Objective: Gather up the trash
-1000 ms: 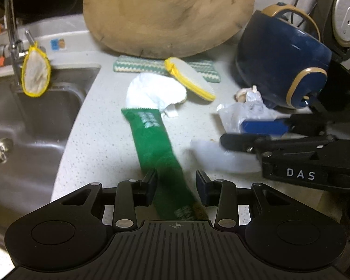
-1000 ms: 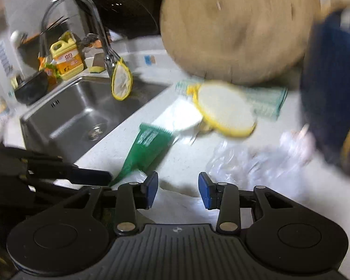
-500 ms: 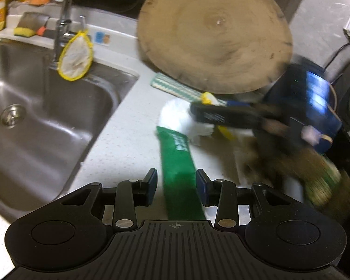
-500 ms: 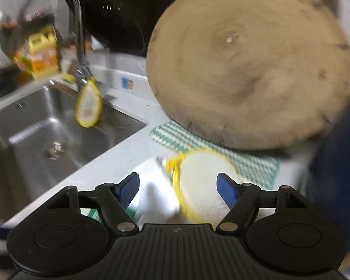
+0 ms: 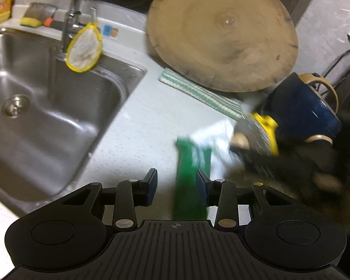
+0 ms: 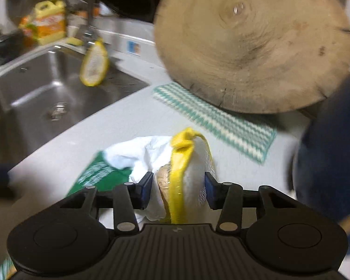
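Right gripper [image 6: 177, 189] low over counter, fingers around yellow-rimmed mesh scrubber [image 6: 189, 175]; left gripper [image 5: 176, 185] fingers apart, empty.

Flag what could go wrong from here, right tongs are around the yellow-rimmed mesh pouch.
1. The yellow-rimmed mesh pouch sits between the right tongs, touching the white tissue; closing may drag both.
2. The green wrapper lies off-centre against one finger of the open left tongs; a grasp could miss.
3. The sink edge is near; nudged trash may slide in.

Two yellow-rimmed mesh scrubbers [image 6: 94, 66] [image 6: 189, 170] (one hanging at the tap), one green wrapper [image 5: 190, 175], one white tissue [image 6: 142, 154], one striped cloth [image 6: 217, 121], one wooden board [image 6: 254, 44].
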A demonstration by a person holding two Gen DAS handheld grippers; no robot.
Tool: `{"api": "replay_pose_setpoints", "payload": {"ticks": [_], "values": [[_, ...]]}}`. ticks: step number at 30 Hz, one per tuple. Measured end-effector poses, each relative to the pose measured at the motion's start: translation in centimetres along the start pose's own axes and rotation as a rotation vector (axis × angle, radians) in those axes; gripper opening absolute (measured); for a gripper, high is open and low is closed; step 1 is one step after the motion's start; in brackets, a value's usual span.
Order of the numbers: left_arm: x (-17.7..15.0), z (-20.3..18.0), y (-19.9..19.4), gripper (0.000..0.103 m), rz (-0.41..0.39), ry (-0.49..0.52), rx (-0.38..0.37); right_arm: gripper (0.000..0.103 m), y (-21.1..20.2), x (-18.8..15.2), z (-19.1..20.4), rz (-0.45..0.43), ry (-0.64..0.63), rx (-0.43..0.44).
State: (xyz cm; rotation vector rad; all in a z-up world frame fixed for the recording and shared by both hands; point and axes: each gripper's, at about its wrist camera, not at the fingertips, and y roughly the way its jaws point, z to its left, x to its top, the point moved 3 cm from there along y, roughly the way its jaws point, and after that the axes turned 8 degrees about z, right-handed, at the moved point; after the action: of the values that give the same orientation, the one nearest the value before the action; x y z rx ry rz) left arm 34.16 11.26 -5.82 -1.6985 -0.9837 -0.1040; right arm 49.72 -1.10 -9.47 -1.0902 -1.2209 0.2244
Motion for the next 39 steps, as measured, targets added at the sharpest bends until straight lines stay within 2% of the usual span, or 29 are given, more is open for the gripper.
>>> {"api": "replay_pose_setpoints", "payload": {"ticks": [2,5,6,10,13,15,17,19,24,28,30,32,33,34,37,39], "values": [[-0.1,-0.7,0.4,0.041,0.012,0.014,-0.023,0.045,-2.0,-2.5,0.4,-0.009,0.009,0.009],[-0.4,-2.2,1.1,0.041,0.036,0.063,-0.043,0.048,-3.7,-5.8,1.2,-0.07,-0.032,-0.093],[-0.5,-2.7,1.4,0.041,0.045,0.082,-0.046,0.051,-4.0,-6.5,1.3,-0.079,-0.035,-0.098],[-1.4,-4.4,1.7,0.041,0.054,0.167,-0.033,0.064,-6.2,-8.1,1.1,-0.104,0.01,-0.088],[-2.1,-4.6,1.4,0.041,0.067,0.191,-0.014,0.07,-8.4,-8.9,0.9,-0.144,0.056,-0.132],[-2.2,-4.4,1.2,0.041,0.07,0.208,0.004,0.071,-9.8,-9.4,1.2,-0.15,0.096,-0.134],[-2.3,-4.2,0.8,0.041,0.062,0.232,0.026,0.071,-10.8,-9.8,2.1,-0.151,0.132,-0.101],[-2.3,-3.9,0.2,0.041,0.051,0.254,0.055,0.071,-11.2,-10.4,3.7,-0.134,0.151,-0.03],[-1.7,-1.8,-2.1,0.041,0.012,0.257,0.131,0.071,-9.4,-9.9,8.6,-0.048,0.227,0.193],[-1.3,0.2,-3.8,0.041,-0.014,0.232,0.182,0.071,-6.8,-8.7,11.6,0.049,0.263,0.263],[-1.3,1.2,-4.6,0.041,-0.027,0.21,0.197,0.071,-5.7,-8.5,12.7,0.094,0.243,0.258],[-1.3,1.9,-5.3,0.041,-0.04,0.196,0.213,0.058,-4.7,-8.4,13.5,0.13,0.202,0.239],[-1.3,2.2,-5.7,0.041,-0.046,0.189,0.222,0.041,-4.5,-8.3,13.7,0.13,0.184,0.242],[-1.3,2.5,-5.9,0.041,-0.051,0.18,0.227,0.028,-4.4,-8.0,14.0,0.13,0.168,0.247],[-1.3,3.1,-6.5,0.041,-0.061,0.16,0.238,0.018,-4.1,-6.5,13.9,0.121,0.154,0.254],[-1.3,3.3,-6.8,0.041,-0.065,0.154,0.244,0.014,-3.6,-5.3,13.4,0.093,0.143,0.222]]}}
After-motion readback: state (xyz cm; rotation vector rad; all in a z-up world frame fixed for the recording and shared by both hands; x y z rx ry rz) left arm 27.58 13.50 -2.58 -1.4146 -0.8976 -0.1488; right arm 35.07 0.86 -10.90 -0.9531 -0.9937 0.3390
